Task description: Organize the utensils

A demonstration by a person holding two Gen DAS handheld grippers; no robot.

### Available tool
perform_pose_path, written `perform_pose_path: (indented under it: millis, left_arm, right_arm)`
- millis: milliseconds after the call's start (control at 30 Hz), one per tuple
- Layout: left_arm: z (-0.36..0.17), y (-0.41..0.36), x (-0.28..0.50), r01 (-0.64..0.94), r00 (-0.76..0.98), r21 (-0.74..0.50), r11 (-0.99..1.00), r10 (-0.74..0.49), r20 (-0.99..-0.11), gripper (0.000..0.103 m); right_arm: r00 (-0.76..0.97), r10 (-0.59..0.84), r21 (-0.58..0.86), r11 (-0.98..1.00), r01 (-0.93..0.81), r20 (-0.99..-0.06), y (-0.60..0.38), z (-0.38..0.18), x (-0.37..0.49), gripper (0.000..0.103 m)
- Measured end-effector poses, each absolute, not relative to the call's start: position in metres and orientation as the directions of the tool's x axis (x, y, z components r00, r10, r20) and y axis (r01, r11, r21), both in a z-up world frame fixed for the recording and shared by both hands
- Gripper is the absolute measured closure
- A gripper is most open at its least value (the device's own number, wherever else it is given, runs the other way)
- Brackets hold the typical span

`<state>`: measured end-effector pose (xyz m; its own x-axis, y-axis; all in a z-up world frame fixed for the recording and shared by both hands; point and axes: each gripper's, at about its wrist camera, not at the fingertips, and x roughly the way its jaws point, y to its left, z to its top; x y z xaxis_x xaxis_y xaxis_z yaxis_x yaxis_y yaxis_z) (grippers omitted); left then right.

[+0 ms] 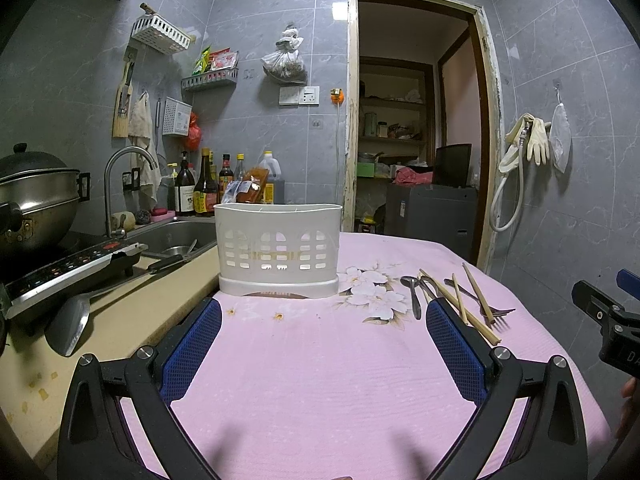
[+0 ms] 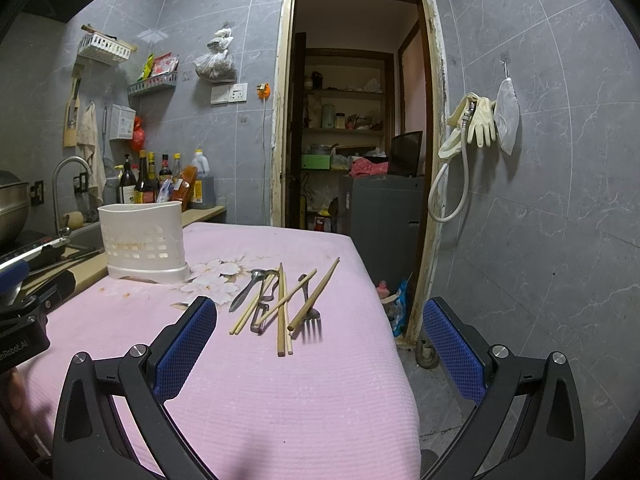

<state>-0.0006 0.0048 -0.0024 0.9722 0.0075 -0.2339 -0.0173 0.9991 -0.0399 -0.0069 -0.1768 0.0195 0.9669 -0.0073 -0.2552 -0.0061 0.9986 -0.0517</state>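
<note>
A white slotted utensil holder point(image 1: 279, 249) stands upright on the pink cloth; it also shows in the right wrist view point(image 2: 143, 242). To its right lies a loose pile: several wooden chopsticks point(image 2: 282, 308), a spoon point(image 2: 249, 287), a fork point(image 2: 310, 316) and another metal utensil point(image 2: 262, 308). In the left wrist view the chopsticks point(image 1: 460, 304), spoon point(image 1: 414, 294) and fork point(image 1: 486, 304) lie right of the holder. My left gripper point(image 1: 324, 338) is open and empty, in front of the holder. My right gripper point(image 2: 320, 336) is open and empty, just in front of the pile.
The pink cloth-covered table point(image 2: 280, 392) ends at a right edge with a drop to the floor. Left of it are a counter with a sink point(image 1: 176, 236), faucet point(image 1: 120, 184), induction cooker point(image 1: 68, 272), pot point(image 1: 36, 200), spatula point(image 1: 68, 326) and bottles point(image 1: 204, 188).
</note>
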Motion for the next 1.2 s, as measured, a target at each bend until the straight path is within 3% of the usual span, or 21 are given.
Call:
perform_pose_path:
  millis: [900, 1200]
  left_arm:
    - [-0.001, 0.011, 0.005, -0.044, 0.976, -0.010, 0.999, 0.041, -0.213, 0.003]
    - [0.014, 0.014, 0.044, -0.033, 0.972, 0.011, 0.999, 0.035, -0.232, 0.003]
  right_arm:
    - [0.970, -0.010, -0.063, 0.998, -0.006, -0.244, -0.177, 0.021, -0.004, 0.000]
    - [0.977, -0.028, -0.107, 0.994, 0.005, -0.212, -0.182, 0.028, 0.027, 0.000]
